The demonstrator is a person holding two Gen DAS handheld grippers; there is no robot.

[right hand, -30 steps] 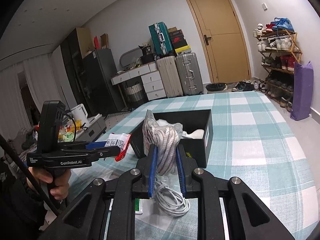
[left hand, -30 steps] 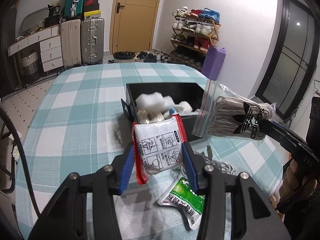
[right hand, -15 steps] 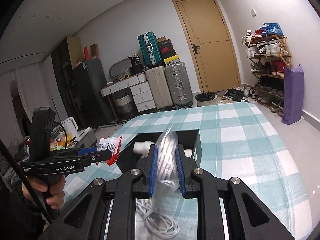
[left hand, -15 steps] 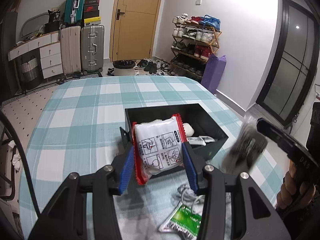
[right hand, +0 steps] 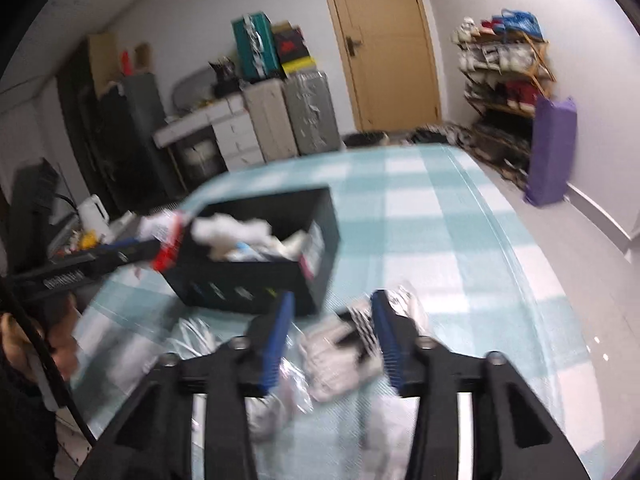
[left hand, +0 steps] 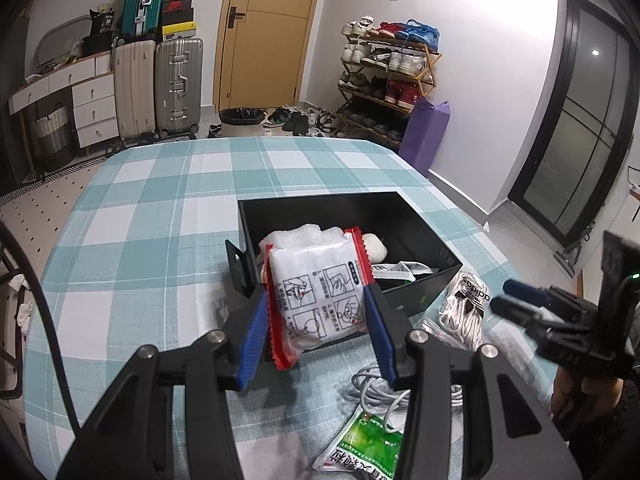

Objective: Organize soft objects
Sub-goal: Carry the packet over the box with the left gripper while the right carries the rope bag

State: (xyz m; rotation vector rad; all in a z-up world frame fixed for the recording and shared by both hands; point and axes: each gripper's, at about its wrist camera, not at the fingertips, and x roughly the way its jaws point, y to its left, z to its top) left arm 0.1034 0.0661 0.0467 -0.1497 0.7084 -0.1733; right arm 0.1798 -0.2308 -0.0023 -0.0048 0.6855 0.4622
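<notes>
Over the near rim of the black bin [left hand: 416, 216], left tongs [left hand: 316, 324] pinch a light, squashy red-edged packet [left hand: 320, 300] mid-body; right tongs [right hand: 334, 338], jaws just opened, straddle the slippery bagged laces [right hand: 344, 356] on the bench [left hand: 160, 208].

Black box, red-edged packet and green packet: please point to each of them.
black box [left hand: 416, 226]: left wrist view, inner right wall.
red-edged packet [left hand: 320, 292]: left wrist view, printed white front.
green packet [left hand: 368, 446]: left wrist view, green face.
</notes>
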